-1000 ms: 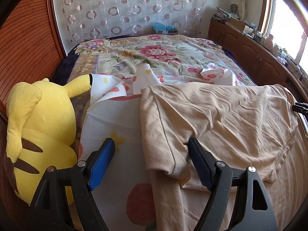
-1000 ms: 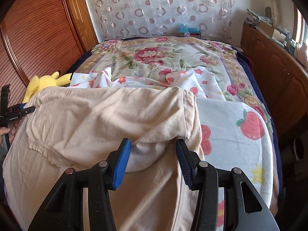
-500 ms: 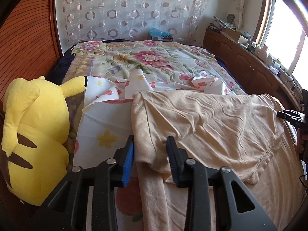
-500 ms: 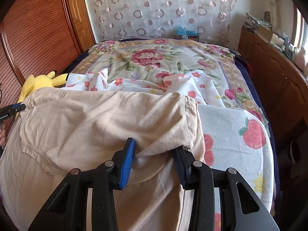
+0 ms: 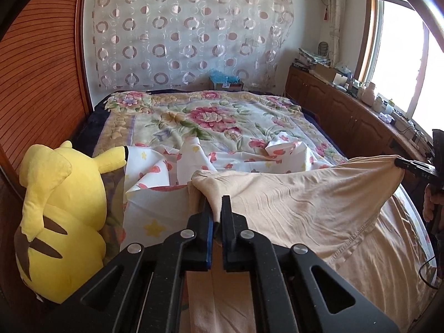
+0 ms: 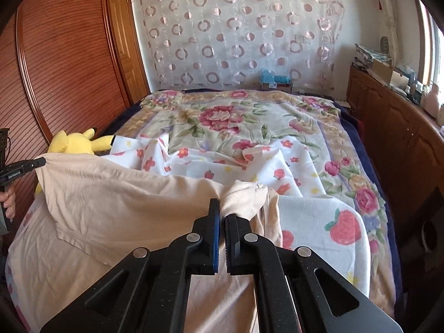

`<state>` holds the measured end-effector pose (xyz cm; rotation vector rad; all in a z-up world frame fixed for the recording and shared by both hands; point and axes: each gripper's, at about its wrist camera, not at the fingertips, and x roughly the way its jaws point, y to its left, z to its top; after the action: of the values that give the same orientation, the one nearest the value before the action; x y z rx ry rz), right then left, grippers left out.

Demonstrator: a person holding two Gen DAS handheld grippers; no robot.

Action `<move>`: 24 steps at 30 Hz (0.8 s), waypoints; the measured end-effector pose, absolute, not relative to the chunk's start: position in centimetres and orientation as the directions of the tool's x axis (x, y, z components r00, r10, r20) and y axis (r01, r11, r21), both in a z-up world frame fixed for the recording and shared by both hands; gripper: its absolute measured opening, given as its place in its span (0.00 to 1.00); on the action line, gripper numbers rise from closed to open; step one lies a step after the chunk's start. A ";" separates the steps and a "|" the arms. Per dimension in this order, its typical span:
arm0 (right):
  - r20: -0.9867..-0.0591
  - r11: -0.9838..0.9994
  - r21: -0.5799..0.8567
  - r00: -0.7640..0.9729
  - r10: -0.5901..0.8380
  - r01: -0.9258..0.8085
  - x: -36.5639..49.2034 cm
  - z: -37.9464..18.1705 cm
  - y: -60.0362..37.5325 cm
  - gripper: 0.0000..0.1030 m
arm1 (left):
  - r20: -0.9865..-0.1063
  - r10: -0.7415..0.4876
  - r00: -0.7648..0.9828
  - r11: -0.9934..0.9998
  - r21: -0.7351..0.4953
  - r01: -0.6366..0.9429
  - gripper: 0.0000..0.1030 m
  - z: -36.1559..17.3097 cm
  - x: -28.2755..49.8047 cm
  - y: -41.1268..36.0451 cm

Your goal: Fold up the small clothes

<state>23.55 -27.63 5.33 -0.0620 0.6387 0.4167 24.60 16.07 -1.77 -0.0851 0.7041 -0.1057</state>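
Observation:
A beige garment point(image 5: 299, 205) lies across the near end of the bed, its upper layer stretched taut between both grippers. My left gripper point(image 5: 217, 202) is shut on the garment's left corner, which bunches over its fingertips. My right gripper point(image 6: 222, 208) is shut on the opposite corner of the beige garment point(image 6: 125, 202). In the left wrist view, the right gripper point(image 5: 399, 163) shows at the far right edge, pinching the cloth. The left gripper point(image 6: 41, 162) shows at the left edge of the right wrist view, held by a hand point(image 6: 9, 202). The lifted edge sags between them.
A yellow plush toy point(image 5: 58, 216) sits at the bed's left side by the wooden headboard point(image 5: 36, 83). A white fruit-print sheet point(image 6: 319, 222) and a floral blanket point(image 5: 211, 113) cover the bed. Wooden cabinets point(image 6: 402, 144) with clutter line the right wall.
Both grippers went from open around the garment's folded edge to shut on it. Both have risen, lifting and stretching the upper layer off the bed.

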 end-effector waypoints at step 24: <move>-0.482 0.903 0.063 0.779 0.401 -0.426 6.5 6.3 -32.7 0.03 | -0.548 -0.118 0.828 0.991 -0.122 0.060 0.05 0.9 11.5 15.7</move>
<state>6.53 -32.73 6.28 -0.0505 0.5096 0.4468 11.47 15.67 0.90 -0.1013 0.5881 -0.0948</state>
